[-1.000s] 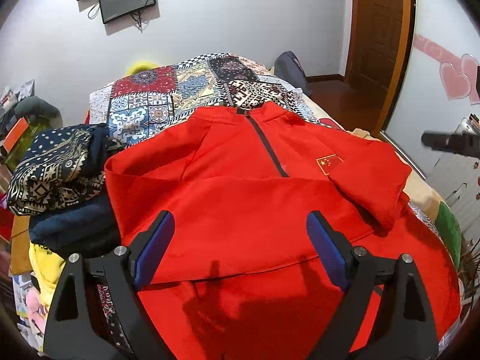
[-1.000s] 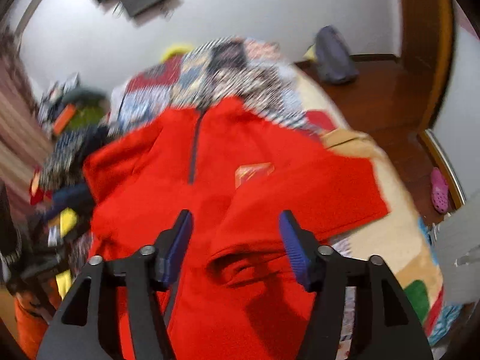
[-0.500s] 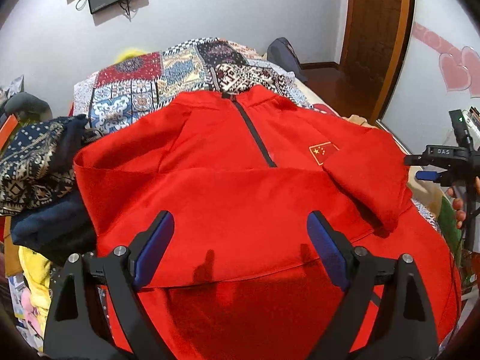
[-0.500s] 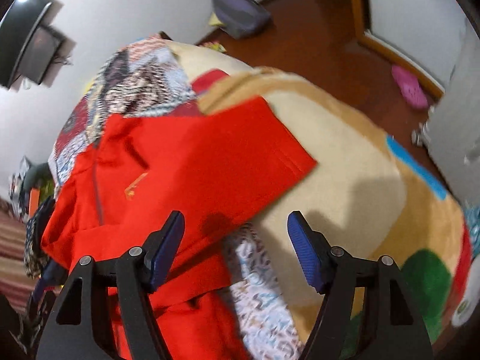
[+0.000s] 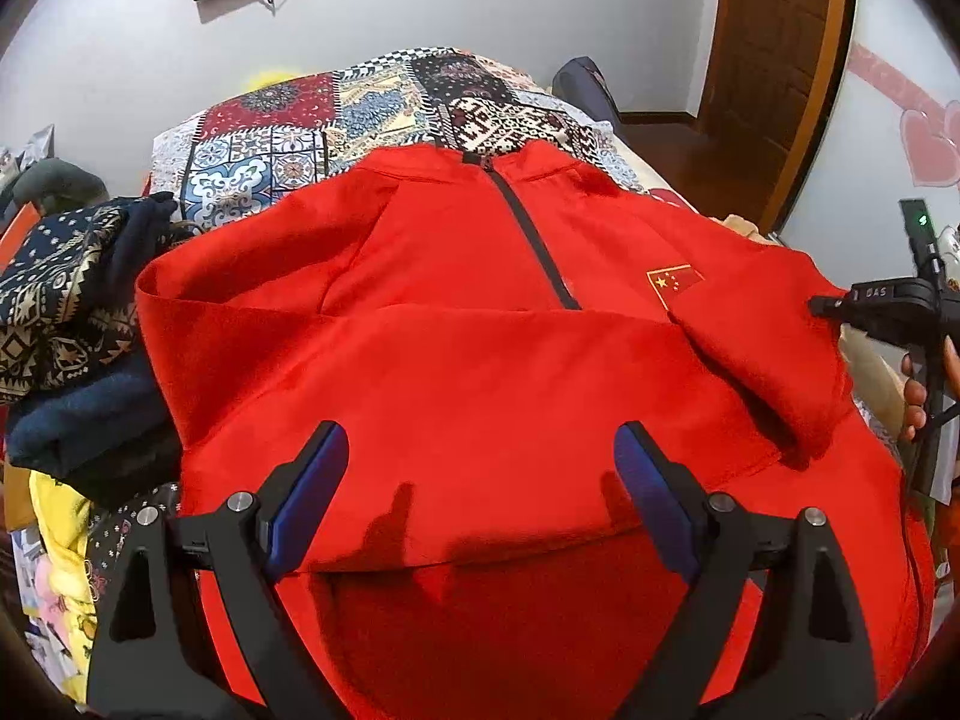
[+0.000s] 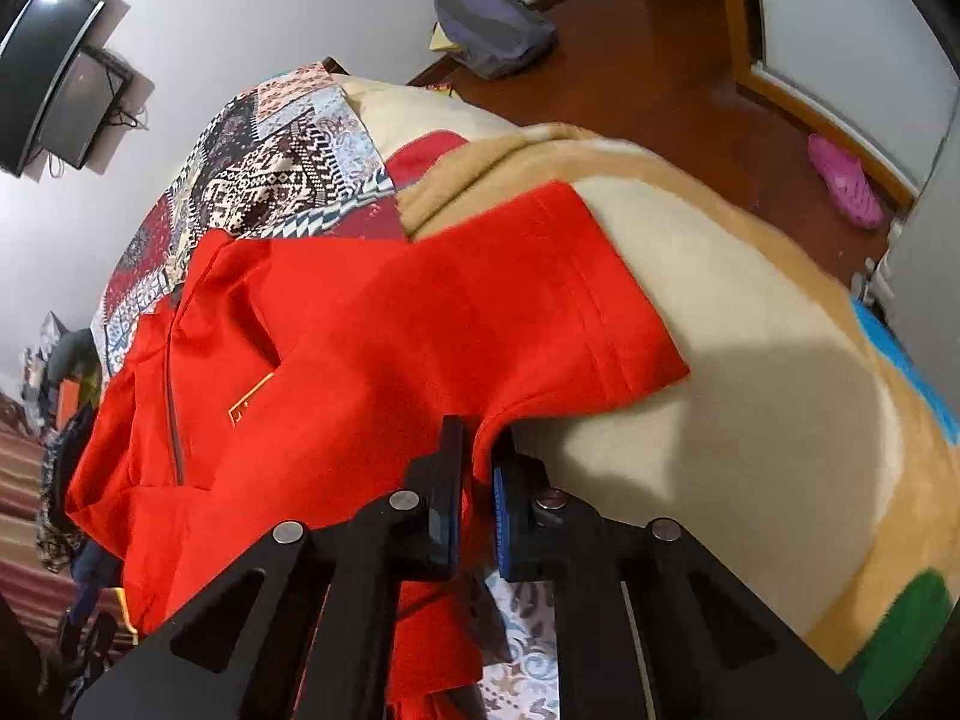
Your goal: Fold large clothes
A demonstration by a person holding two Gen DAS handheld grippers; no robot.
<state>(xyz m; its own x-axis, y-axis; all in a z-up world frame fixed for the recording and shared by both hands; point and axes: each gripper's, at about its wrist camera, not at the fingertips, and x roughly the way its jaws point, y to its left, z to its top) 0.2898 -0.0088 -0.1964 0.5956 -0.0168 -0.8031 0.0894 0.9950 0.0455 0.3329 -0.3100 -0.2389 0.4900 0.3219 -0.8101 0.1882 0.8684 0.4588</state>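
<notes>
A red zip-up jacket (image 5: 480, 360) with a small flag patch (image 5: 675, 282) lies front up across the bed, its lower part folded up over the chest. My left gripper (image 5: 480, 480) hovers open just above the folded hem with nothing between its fingers. In the right wrist view my right gripper (image 6: 477, 468) is shut on the jacket's side edge just under the short right sleeve (image 6: 540, 300); red cloth is pinched between the pads. The left wrist view shows that gripper's black body (image 5: 882, 300) at the jacket's right side, held by a hand (image 5: 915, 402).
A pile of dark patterned clothes (image 5: 60, 312) sits at the jacket's left. A patchwork quilt (image 5: 360, 108) lies behind the collar and a beige blanket (image 6: 750, 360) to the right. On the wooden floor are a grey bag (image 6: 492, 24) and a pink slipper (image 6: 846, 180).
My right gripper has come down to the jacket's side edge below the sleeve and shut on the red cloth. My left gripper has sunk slightly toward the jacket and stayed open.
</notes>
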